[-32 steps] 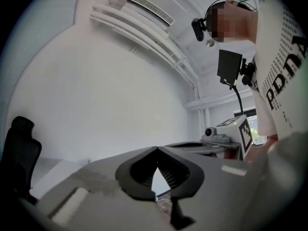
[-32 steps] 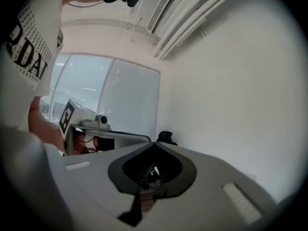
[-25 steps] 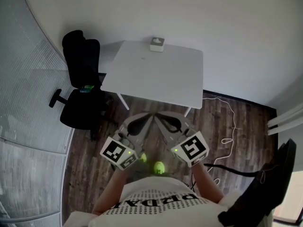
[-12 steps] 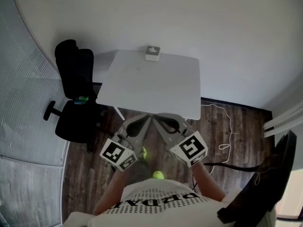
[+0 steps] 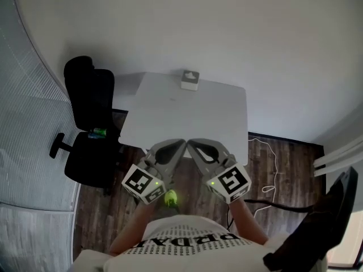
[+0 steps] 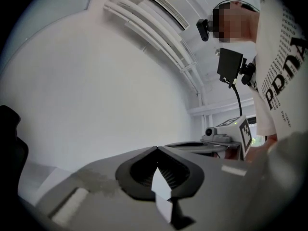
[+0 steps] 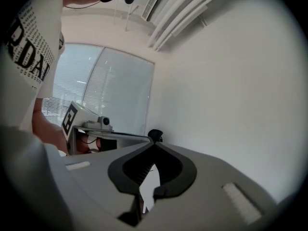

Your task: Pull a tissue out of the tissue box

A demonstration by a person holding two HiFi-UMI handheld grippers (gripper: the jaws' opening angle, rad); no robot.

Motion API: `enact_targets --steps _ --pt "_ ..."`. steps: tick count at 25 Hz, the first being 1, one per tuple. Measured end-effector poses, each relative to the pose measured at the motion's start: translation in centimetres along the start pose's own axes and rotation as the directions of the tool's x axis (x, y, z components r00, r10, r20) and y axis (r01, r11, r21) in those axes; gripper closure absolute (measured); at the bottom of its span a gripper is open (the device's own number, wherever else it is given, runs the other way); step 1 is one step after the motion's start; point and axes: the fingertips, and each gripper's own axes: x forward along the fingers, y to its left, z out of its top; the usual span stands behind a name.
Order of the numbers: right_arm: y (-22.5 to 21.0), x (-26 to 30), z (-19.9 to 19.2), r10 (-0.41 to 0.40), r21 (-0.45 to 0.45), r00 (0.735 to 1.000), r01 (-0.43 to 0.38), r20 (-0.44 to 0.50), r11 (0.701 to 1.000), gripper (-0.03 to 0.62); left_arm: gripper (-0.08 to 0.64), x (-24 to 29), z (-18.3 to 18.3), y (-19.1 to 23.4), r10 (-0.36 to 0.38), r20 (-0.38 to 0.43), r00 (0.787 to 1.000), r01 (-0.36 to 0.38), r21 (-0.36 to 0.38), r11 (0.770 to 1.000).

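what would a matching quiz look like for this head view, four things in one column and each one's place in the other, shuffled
Things:
1. tissue box
2. black office chair
3. left gripper
4. right gripper

Places:
A. at the table's near edge, on the view's right, fingers together
B. on the floor, left of the table
C. at the table's near edge, on the view's left, fingers together
D. on the table's far edge, by the wall

Pairs: 1-D, 2-B, 3-C, 4-A

Even, soft indoor light; gripper views fisheye, black vignetted corners; near parts blurred.
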Motion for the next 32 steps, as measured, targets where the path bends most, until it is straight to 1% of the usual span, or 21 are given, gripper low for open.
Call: enact_targets --steps 5,13,20,25,32 --pt "-1.4 4.2 0.5 -0.017 -0.019 1.0 0.017 -0.013 1.0 0.584 0.571 0.4 0.7 4.4 -0.026 -0.001 1.0 0.026 -0.013 1.0" --pt "-3.8 9.5 0.6 -0.031 -0.025 0.999 0.03 -0.025 0.999 0.584 0.571 1.5 1.3 10.2 -0.056 -0.002 0.998 0.056 -0.007 0.998" --pt "-5.2 11.3 0.2 -0.04 -0.023 0.999 0.04 -0.034 0.999 0.584 0.571 2.3 0.9 12.2 -0.077 0.001 0.997 0.077 -0.024 0.997" --pt "-7.8 12.1 -0.2 -0.065 -0.027 0.997 0.064 -0.041 0.998 0.584 0.571 4.5 0.4 13.4 -0.085 -0.02 0.996 0.084 -0.036 0.996" --pt "-10.6 12.7 -0.7 -0.065 -0.038 0.997 0.063 -0.036 0.997 0.584 0.571 6.9 -0.1 14.6 -0.084 -0.027 0.996 0.083 -0.034 0.996"
